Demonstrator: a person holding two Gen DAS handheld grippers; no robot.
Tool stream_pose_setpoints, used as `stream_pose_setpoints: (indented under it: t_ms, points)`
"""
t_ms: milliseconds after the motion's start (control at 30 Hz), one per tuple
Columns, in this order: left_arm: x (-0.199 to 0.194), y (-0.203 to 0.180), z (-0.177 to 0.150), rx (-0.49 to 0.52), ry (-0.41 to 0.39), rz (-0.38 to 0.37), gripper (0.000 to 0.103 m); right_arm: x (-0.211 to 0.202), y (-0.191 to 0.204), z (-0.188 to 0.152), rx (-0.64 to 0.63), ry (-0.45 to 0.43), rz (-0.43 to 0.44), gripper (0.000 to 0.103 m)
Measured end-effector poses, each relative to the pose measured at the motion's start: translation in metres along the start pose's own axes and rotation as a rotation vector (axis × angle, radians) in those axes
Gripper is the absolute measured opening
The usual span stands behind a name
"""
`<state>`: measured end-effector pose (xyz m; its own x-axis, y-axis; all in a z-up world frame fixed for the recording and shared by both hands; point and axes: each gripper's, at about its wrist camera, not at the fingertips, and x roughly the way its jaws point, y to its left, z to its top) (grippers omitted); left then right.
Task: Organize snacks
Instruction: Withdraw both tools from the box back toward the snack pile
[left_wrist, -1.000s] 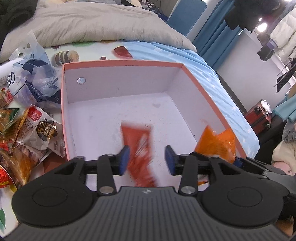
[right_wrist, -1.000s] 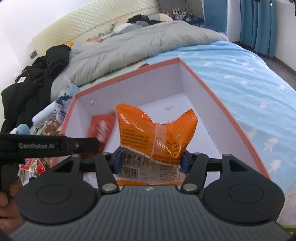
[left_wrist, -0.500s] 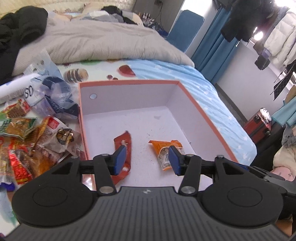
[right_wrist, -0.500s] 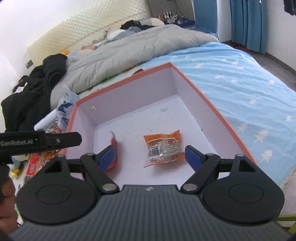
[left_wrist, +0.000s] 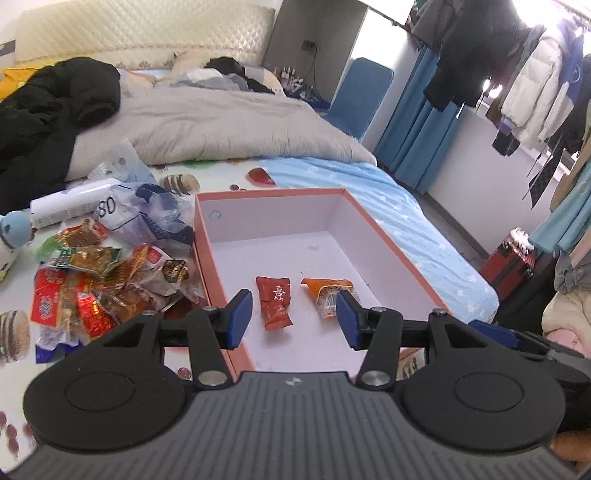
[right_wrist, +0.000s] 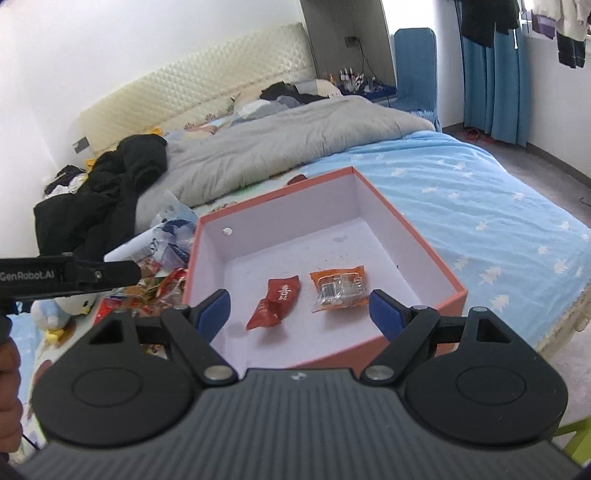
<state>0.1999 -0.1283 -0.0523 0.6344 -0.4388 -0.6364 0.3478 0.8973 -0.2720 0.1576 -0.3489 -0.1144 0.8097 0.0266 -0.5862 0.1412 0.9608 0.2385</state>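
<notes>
An orange-rimmed box with a white inside (left_wrist: 280, 221) (right_wrist: 288, 229) sits on the bed. In it lie a red snack packet (left_wrist: 274, 306) (right_wrist: 275, 302) and an orange snack packet (left_wrist: 328, 293) (right_wrist: 338, 286), side by side. My left gripper (left_wrist: 293, 319) is open and empty, above the box's near edge. My right gripper (right_wrist: 301, 310) is open and empty, raised over the box's near side. A pile of loose snack packets (left_wrist: 96, 280) (right_wrist: 147, 291) lies left of the box.
A clear plastic bag (left_wrist: 144, 210) and a white bottle (left_wrist: 66, 206) lie behind the pile. A plush toy (right_wrist: 70, 306) sits at the left. A grey duvet (left_wrist: 207, 125) and black clothes (left_wrist: 48, 110) cover the far bed. A red suitcase (left_wrist: 511, 266) stands on the floor at right.
Both grippers opened and dropped their packets into the box: red from the left, orange from the right. Both then rose and pulled back from the box.
</notes>
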Motion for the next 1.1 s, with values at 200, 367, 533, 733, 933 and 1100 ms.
stream_pose_setpoints:
  t_ms: [200,367,533,733,933,1100]
  points:
    - [-0.045,-0.005,-0.018,0.0,-0.049,-0.003,0.056,-0.036,0.015,-0.017,-0.031,-0.041,0.016,0.084]
    - [-0.074,-0.006,-0.037,-0.011,-0.071,0.001,0.056,-0.056,0.026,-0.029,-0.057,-0.058,0.037,0.084]
    - [-0.097,-0.003,-0.051,-0.031,-0.094,0.021,0.056,-0.068,0.035,-0.033,-0.084,-0.083,0.071,0.084]
    - [-0.121,0.011,-0.063,-0.065,-0.112,0.061,0.056,-0.071,0.052,-0.04,-0.123,-0.086,0.124,0.084]
    - [-0.143,0.027,-0.074,-0.089,-0.127,0.102,0.056,-0.072,0.073,-0.052,-0.162,-0.073,0.181,0.084]
    - [-0.16,0.039,-0.086,-0.105,-0.13,0.131,0.056,-0.072,0.093,-0.061,-0.192,-0.068,0.226,0.084]
